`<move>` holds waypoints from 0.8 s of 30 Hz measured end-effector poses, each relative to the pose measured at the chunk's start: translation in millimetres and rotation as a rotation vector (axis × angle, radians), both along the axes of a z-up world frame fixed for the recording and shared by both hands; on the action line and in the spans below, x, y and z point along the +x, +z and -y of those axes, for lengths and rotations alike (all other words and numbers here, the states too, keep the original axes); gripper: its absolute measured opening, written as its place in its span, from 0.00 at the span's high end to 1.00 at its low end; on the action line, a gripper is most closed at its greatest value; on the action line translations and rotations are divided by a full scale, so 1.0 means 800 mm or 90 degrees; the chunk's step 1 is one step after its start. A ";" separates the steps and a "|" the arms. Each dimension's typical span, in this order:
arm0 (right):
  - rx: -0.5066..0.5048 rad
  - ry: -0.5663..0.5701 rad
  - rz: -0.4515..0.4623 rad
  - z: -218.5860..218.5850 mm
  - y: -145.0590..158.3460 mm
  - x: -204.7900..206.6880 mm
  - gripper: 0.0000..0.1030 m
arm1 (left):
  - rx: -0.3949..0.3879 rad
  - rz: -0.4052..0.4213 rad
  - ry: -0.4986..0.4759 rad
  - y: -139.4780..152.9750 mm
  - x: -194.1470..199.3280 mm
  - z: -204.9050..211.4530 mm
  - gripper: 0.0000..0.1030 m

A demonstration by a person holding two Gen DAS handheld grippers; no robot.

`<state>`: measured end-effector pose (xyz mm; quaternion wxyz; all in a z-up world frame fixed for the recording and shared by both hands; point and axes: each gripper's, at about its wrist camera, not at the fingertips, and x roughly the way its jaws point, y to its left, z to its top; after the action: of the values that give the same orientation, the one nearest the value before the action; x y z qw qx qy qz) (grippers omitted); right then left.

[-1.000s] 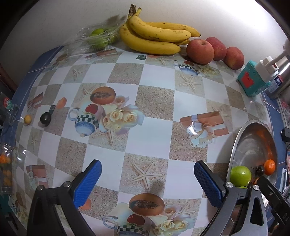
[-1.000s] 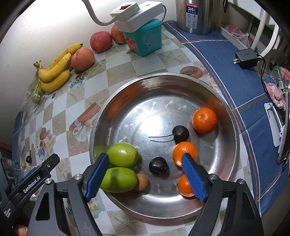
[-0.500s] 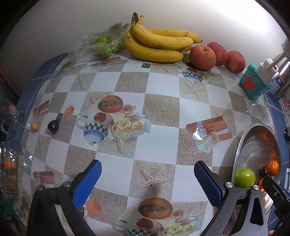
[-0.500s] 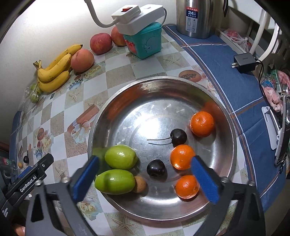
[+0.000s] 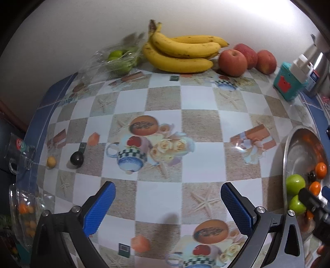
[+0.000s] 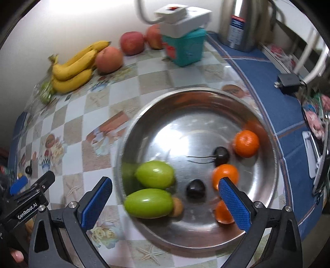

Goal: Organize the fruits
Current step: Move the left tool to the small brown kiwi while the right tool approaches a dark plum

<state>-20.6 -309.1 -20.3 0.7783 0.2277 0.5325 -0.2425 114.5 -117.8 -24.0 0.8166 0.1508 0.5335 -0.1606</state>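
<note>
A steel bowl (image 6: 257, 115) holds two green fruits (image 6: 154, 174), three oranges (image 6: 245, 143), two dark cherries (image 6: 196, 188) and a small brown fruit (image 6: 177, 209). My right gripper (image 6: 165, 202) is open and empty above the bowl's near side. My left gripper (image 5: 168, 205) is open and empty above the checkered tablecloth (image 5: 198, 129). A dark cherry (image 5: 76, 158) and a small yellow fruit (image 5: 51, 161) lie at the cloth's left. Bananas (image 5: 181, 53), three apples (image 5: 233, 59) and bagged green fruits (image 5: 119, 59) sit by the back wall. The bowl (image 5: 288, 148) shows at the right.
A teal box (image 6: 185, 49) with a white power strip (image 6: 183, 18) on top and a steel kettle (image 6: 241, 24) stand at the back. A black charger (image 6: 288, 81) lies on the blue cloth. A glass container (image 5: 22, 210) with small orange fruits sits at the left edge.
My left gripper has pulled back and up, widening its view of the table. My right gripper has shifted right and tilted over the bowl, and stays open.
</note>
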 end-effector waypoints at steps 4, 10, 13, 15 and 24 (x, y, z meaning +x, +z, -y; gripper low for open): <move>0.008 0.051 0.002 -0.028 -0.002 0.017 0.01 | -0.009 -0.002 0.028 0.001 0.011 -0.026 0.00; 0.003 0.101 0.003 -0.071 -0.002 0.041 0.00 | 0.003 0.002 0.071 0.002 0.027 -0.072 0.00; 0.012 0.117 0.009 -0.087 -0.003 0.052 0.01 | -0.006 -0.002 0.095 0.004 0.036 -0.096 0.00; 0.010 0.124 0.011 -0.095 -0.003 0.057 0.01 | -0.010 0.000 0.111 0.007 0.041 -0.113 0.00; 0.027 0.137 0.037 -0.133 -0.002 0.079 0.01 | -0.069 0.022 0.158 0.022 0.070 -0.178 0.00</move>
<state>42.9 -202.4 -21.8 0.8102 0.1921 0.5359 -0.1394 170.3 24.8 -6.7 0.8461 0.0419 0.5245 -0.0848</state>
